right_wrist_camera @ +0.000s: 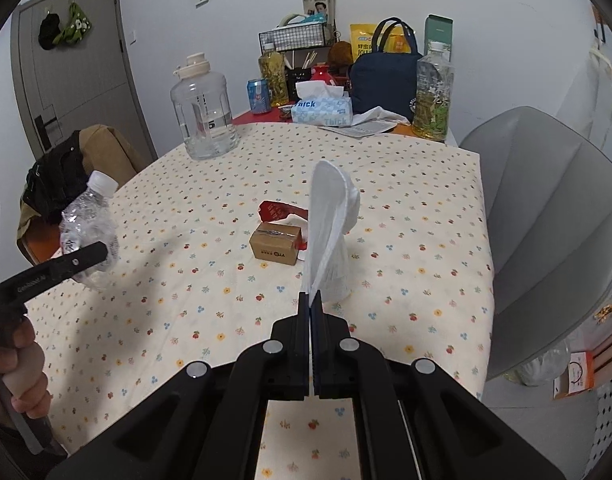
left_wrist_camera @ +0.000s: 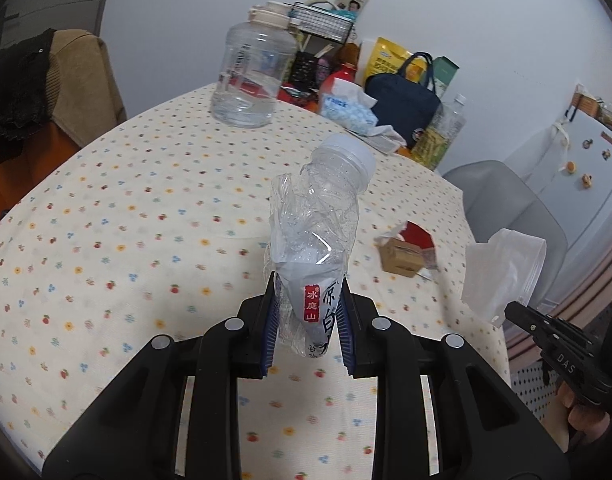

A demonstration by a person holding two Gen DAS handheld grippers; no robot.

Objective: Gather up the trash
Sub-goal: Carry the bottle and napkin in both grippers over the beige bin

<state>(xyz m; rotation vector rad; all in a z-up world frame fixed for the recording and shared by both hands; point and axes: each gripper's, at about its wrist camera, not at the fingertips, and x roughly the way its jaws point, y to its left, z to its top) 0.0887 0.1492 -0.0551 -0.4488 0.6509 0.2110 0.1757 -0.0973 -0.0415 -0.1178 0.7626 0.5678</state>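
My left gripper (left_wrist_camera: pixel 309 312) is shut on a crushed clear plastic bottle (left_wrist_camera: pixel 318 232) with a white cap, held upright above the table; it also shows in the right wrist view (right_wrist_camera: pixel 87 232). My right gripper (right_wrist_camera: pixel 310 300) is shut on a white tissue (right_wrist_camera: pixel 330 232), held above the table; the tissue also shows in the left wrist view (left_wrist_camera: pixel 502 272). A small brown carton (right_wrist_camera: pixel 274 245) and a red wrapper (right_wrist_camera: pixel 279 212) lie on the floral tablecloth (right_wrist_camera: pixel 185 300) in front of the right gripper.
A large clear water jug (right_wrist_camera: pixel 203 112), a tissue box (right_wrist_camera: pixel 322 110), a navy bag (right_wrist_camera: pixel 386 76), tea bottles (right_wrist_camera: pixel 432 96), a can and a wire basket crowd the table's far end. A grey chair (right_wrist_camera: pixel 546 220) stands at the right, a brown chair (left_wrist_camera: pixel 73 80) at the left.
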